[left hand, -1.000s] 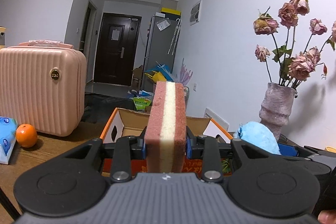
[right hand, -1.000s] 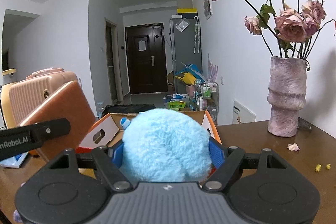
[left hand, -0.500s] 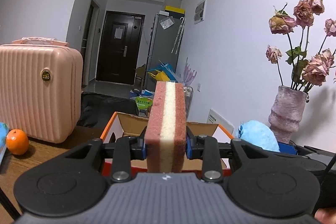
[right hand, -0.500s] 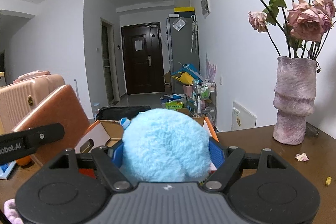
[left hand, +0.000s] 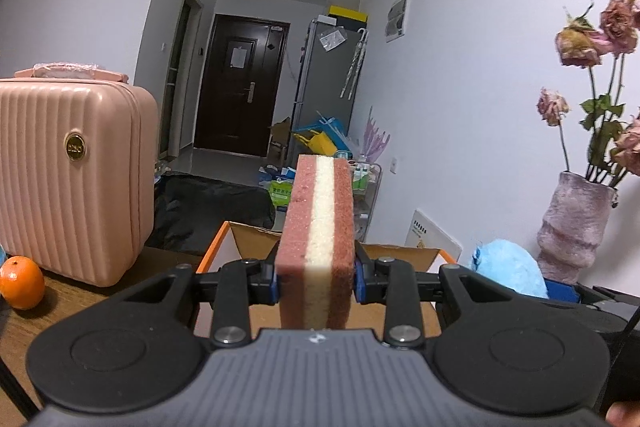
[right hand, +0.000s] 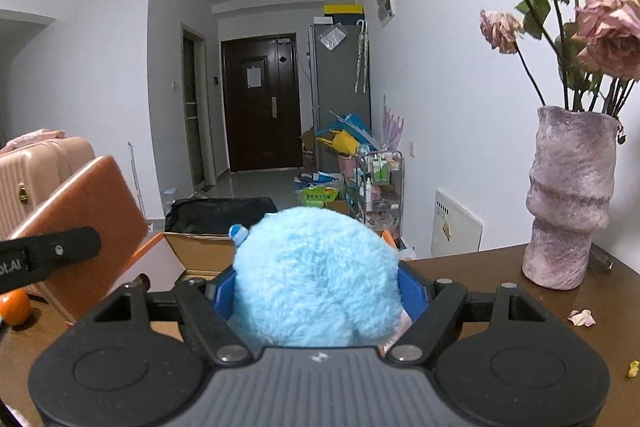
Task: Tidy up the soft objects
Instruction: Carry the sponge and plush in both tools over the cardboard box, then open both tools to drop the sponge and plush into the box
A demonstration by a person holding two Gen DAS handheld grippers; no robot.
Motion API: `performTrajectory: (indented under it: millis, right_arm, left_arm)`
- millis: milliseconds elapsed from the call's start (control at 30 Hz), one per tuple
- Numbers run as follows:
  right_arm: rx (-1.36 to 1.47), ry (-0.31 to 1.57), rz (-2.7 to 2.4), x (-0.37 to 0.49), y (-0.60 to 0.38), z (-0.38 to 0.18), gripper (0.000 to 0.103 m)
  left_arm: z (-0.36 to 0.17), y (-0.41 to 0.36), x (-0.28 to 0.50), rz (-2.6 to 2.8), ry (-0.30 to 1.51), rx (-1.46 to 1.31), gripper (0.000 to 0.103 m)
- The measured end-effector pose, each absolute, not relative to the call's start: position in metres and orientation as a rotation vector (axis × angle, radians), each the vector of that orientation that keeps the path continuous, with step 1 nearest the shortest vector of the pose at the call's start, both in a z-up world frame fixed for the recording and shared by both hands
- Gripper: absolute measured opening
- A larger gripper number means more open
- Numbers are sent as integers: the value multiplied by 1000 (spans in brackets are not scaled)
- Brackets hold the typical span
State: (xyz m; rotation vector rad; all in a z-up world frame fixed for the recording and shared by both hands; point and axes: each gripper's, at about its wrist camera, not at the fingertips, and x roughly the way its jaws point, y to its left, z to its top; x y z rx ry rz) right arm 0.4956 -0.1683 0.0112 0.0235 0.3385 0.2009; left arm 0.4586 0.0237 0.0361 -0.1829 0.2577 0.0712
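My left gripper (left hand: 316,281) is shut on a red sponge with a cream middle layer (left hand: 318,239), held upright on its edge. Behind it stands an open cardboard box with orange sides (left hand: 256,239). My right gripper (right hand: 316,289) is shut on a fluffy light-blue plush toy (right hand: 316,275), which fills the space between the blue pads. From the right wrist view the sponge's broad side (right hand: 88,215) shows at the left, and the box (right hand: 192,255) lies just beyond the plush. The plush (left hand: 506,267) also shows at the right of the left wrist view.
A pink ribbed suitcase (left hand: 72,179) stands on the wooden table (left hand: 24,323) at the left, with an orange (left hand: 21,282) beside it. A mauve vase of dried roses (right hand: 568,195) stands at the right near the wall. Petal scraps (right hand: 582,317) lie on the tabletop.
Both grippers have moved forward with their loads toward the box. The suitcase, the vase and the box now look larger and nearer. Neither grip has changed.
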Motion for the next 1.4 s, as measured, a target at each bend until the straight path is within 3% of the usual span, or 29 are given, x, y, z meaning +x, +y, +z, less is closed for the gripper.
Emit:
performTrajectory:
  millis: [867,933,1000,1067,1100,1400]
  right_arm:
    - [-70,496,162,563,-140,-24,79]
    - [-71,500,157,564,-140,-25,87]
    - [-65,496,148,565,-140,-23,103]
    - [-49,488,144,564,-142,-22,103]
    - [-39,486,144,564,-144,-22,103]
    - [-13,472,145,558,-150,-21,103]
  left_arm:
    - [6,35,516,155,422,-173,33]
    - [6,35,516,158,415,-171,45]
    - [6,36,514,175,408,-183,87]
    - [7,36,510,191,384,-183,98]
    - [8,36,509,196,376,-182,103]
    - [10,40,504,212,367,-211,103]
